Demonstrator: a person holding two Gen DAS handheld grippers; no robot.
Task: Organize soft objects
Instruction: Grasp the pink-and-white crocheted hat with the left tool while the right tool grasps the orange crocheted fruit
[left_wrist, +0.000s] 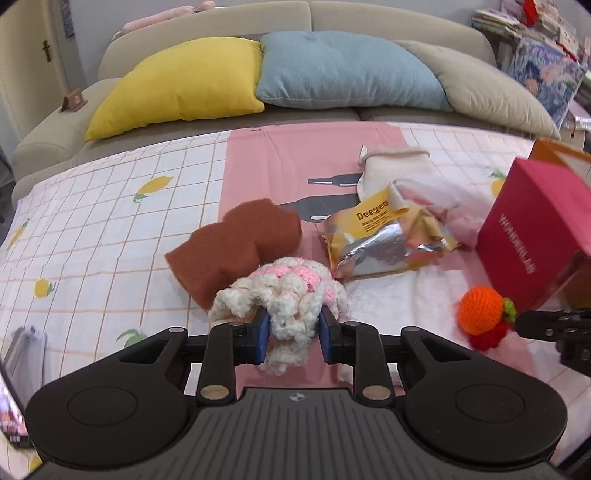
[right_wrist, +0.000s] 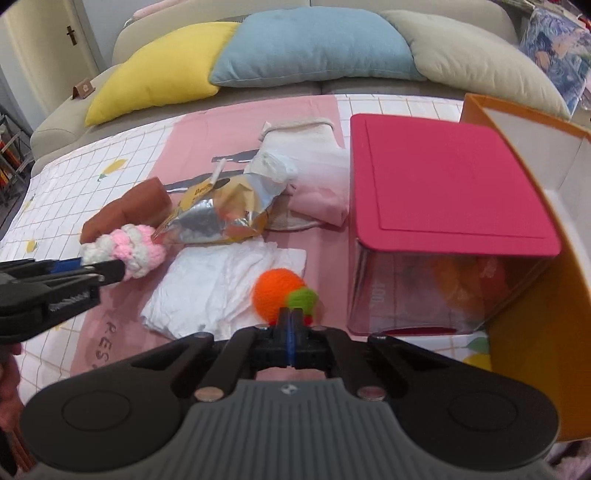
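A pink and white crochet piece (left_wrist: 288, 291) sits between the blue pads of my left gripper (left_wrist: 293, 325), which is shut on its white yarn above the pink tablecloth (left_wrist: 280, 166). In the right wrist view the same piece (right_wrist: 136, 251) hangs from the left gripper (right_wrist: 107, 271) at the left edge. My right gripper (right_wrist: 291, 321) is shut, with its fingers pinched together on the red and green end of an orange crochet fruit (right_wrist: 275, 295). The left wrist view shows that fruit (left_wrist: 480, 312) at the right gripper's tip (left_wrist: 517, 321).
A brown felt cloth (left_wrist: 236, 247), a crumpled snack bag (left_wrist: 380, 240), a white tissue (right_wrist: 221, 291) and cream and pink cloths (right_wrist: 317, 199) lie on the table. A clear box with a pink lid (right_wrist: 443, 177) and an orange box (right_wrist: 535, 258) stand at the right. Behind is a sofa with pillows (left_wrist: 343, 70).
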